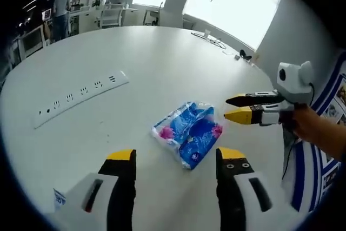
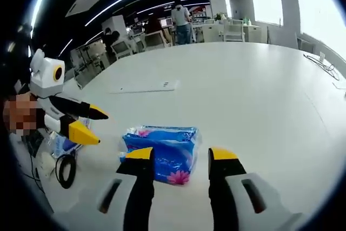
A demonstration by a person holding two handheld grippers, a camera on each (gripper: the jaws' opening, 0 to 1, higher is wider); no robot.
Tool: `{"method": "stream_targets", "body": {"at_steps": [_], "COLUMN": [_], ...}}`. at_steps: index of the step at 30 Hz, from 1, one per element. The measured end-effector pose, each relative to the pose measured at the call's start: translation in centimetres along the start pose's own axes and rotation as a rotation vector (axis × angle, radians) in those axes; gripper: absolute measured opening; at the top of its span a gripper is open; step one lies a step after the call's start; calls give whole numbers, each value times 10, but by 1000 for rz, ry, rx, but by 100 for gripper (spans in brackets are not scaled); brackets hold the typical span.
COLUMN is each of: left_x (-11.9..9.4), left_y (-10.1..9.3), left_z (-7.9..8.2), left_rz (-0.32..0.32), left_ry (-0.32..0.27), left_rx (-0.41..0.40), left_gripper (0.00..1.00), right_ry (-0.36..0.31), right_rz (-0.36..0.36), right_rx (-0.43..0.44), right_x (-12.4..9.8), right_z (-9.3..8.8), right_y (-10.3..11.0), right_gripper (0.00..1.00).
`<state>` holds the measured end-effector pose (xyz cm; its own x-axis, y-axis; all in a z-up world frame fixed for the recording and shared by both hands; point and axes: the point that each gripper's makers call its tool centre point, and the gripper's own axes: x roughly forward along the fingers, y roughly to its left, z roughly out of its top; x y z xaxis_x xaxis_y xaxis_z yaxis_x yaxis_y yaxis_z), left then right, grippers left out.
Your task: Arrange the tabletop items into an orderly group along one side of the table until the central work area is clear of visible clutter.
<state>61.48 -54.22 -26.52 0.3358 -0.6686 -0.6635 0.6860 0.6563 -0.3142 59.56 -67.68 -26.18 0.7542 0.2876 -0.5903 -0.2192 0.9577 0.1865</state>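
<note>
A blue tissue pack [image 1: 188, 132] with pink flowers lies flat on the white table [image 1: 135, 63]. My left gripper [image 1: 176, 155] stands open just short of it, with nothing between its yellow-tipped jaws. My right gripper [image 1: 227, 108] comes in from the right, its tips a little way off the pack's right end. In the right gripper view the tissue pack [image 2: 162, 150] lies straight ahead of the open right gripper [image 2: 182, 155], its near end reaching between the jaw tips. The left gripper [image 2: 97, 128] shows at the left, open, beside the pack.
A white power strip [image 1: 81, 97] lies flat on the table beyond the pack, also seen as the power strip [image 2: 143, 87]. A small packet [image 1: 59, 197] sits by my left jaw. A black cable coil [image 2: 66, 170] lies near the edge. Desks and a person [image 2: 181, 20] stand behind.
</note>
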Motion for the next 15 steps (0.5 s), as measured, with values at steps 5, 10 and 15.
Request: {"method": "stream_targets", "body": {"at_steps": [5,10,15], "left_x": [-7,-16,-27], "left_y": [-1,-2,-1], "left_z": [2,6,7], "left_rz": [4,7,14], "left_ry": [-8,-22,-36], "left_rx": [2,7,4], "left_gripper": [64,66,67], "right_ry": [-16,-32,-41], "right_rz": [13,33,49], "right_rx": [-11,-32,-40], "right_x": [-4,-9,-12], "right_z": [9,17,21], "right_y": [7,15,21], "right_gripper": [41,46,48]}}
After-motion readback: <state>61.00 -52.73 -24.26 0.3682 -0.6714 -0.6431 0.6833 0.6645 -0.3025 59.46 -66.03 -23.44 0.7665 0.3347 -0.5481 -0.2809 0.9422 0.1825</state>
